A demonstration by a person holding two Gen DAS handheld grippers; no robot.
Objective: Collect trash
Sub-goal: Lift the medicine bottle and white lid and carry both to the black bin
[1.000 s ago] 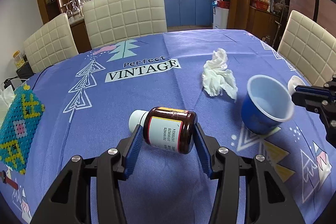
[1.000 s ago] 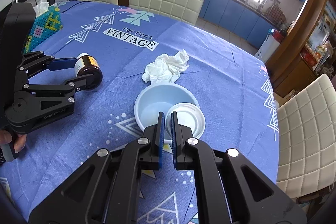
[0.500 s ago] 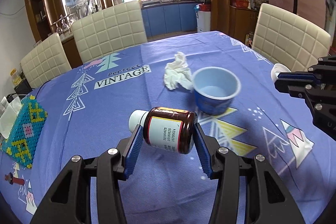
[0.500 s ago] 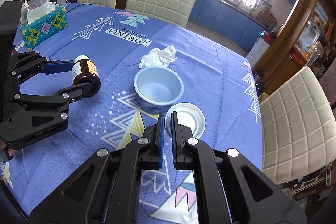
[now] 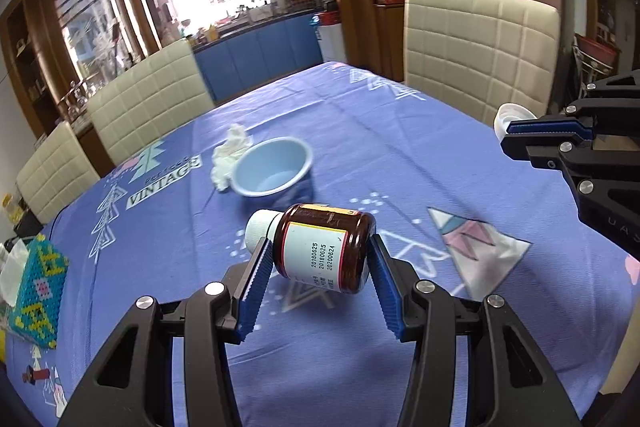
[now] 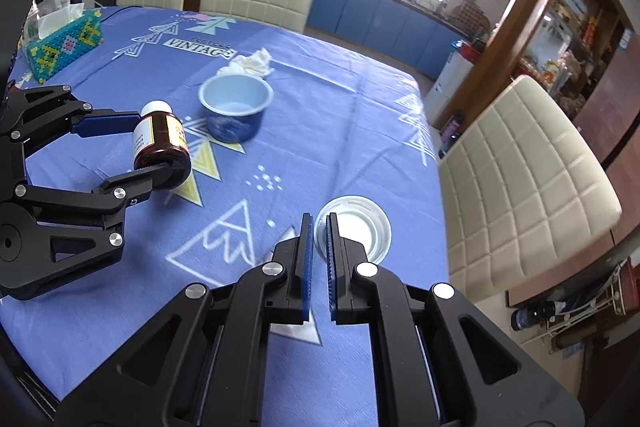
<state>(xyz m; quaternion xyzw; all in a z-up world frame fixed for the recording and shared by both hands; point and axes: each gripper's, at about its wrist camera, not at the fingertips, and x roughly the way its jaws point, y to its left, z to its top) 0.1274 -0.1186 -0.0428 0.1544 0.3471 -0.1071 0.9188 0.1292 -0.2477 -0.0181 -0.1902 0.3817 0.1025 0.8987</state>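
Over a blue printed tablecloth (image 5: 420, 163), my left gripper (image 5: 318, 267) pinches a brown plastic medicine bottle with a white cap and white label (image 5: 320, 251) across its round body, cap pointing left, clear of the cloth. My right gripper (image 6: 319, 253) has its blue pads pressed together on the rim of a white round plastic lid (image 6: 356, 229), held out past the fingertips above the table's right side.

Left on the table, well apart from both grippers: a blue plastic cup (image 6: 234, 105), upright and open, with a crumpled white tissue (image 6: 250, 63) touching its far side.

I judge the bottle stiff and smooth, apt to roll between the pads, so the mid-body hold suits it. The lid looks light and thin; a rim pinch may let it swivel. The cup should be light and slightly flexible, best taken at the rim wall. The tissue is soft and can be pinched anywhere.
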